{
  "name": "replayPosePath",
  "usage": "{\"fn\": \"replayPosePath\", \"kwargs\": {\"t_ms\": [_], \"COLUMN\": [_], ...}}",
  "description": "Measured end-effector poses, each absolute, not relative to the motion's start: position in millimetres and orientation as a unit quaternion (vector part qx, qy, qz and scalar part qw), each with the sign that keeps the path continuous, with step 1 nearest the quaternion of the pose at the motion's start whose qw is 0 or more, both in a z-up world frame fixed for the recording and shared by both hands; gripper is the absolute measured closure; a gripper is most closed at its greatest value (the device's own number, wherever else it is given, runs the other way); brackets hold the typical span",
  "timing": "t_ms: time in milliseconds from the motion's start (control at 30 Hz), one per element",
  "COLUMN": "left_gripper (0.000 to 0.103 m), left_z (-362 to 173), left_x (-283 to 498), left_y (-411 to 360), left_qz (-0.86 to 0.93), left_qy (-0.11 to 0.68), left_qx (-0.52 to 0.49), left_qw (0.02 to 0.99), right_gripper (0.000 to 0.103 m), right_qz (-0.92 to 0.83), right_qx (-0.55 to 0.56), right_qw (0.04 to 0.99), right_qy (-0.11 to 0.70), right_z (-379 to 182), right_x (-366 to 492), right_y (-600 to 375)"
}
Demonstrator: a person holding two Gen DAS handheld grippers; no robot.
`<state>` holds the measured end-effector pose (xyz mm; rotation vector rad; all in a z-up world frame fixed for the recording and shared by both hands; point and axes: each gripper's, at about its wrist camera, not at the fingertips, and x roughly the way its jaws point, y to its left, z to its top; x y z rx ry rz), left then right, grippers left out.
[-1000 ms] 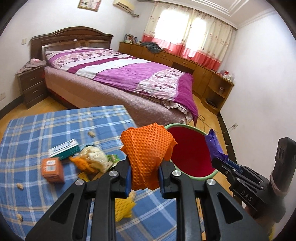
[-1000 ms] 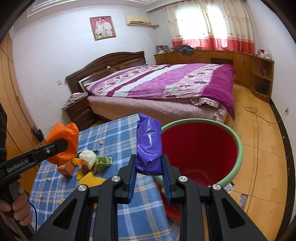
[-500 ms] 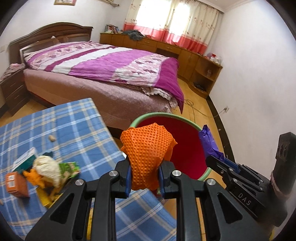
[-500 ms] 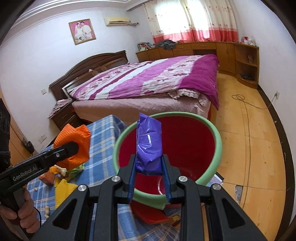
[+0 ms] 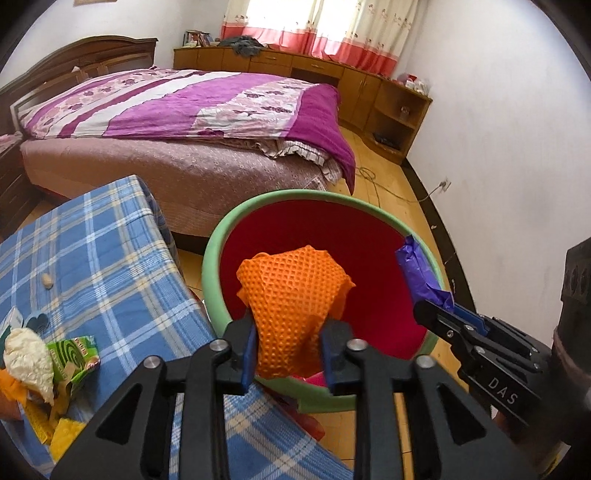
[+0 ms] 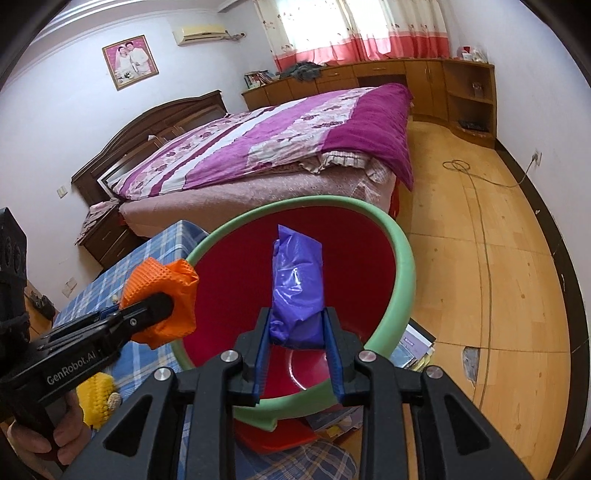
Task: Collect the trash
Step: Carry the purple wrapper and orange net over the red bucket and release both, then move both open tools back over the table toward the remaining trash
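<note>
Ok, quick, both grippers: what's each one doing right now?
Left gripper: jaws just opening, orange mesh piece between them.
Right gripper: jaws just opening, purple wrapper between them.

Bright daylight glows through the curtained window (image 5: 321, 22), overexposing it; fisheye bending and dark vignetting mark sharp frames.

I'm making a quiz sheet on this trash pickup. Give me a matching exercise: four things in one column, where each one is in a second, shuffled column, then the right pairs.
Things:
1. orange netted wad
2. purple wrapper
3. green coil packet
4. bin

Places:
A. lying on the checked cloth
B. between the right gripper fingers
C. standing on the floor beside the table
D. between the left gripper fingers

Pairs: 1-D, 2-B, 3-A, 4-C
</note>
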<state>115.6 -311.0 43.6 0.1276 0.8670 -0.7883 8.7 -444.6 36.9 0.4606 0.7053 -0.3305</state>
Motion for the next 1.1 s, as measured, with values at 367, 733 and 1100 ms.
{"fn": "replayPosePath", "kwargs": {"t_ms": [367,733,1100], "left_gripper": [0.051,0.051,0.051], "left_z": [42,56,69], "left_x": [119,105,93], "left_y": [-307,-271,-215], "left_qz": [-0.357,-0.343,-0.3], "left_qy": [0.407,0.407,0.407], "left_qx": [0.054,0.03,0.004], "left_qw": [0.839,0.846,0.863], "right_gripper": [0.056,0.039,0.026], "right_qz": [-0.16,-0.151,-0.138], "right_qx": [0.23,0.23,0.227], "right_qw": [0.899,0.905,0.913], "right_qy": [0.337,0.324,0.311], "right_z": [32,46,65], "right_x": [7,-5,-14], "right_y": [-449,-430,-398]}}
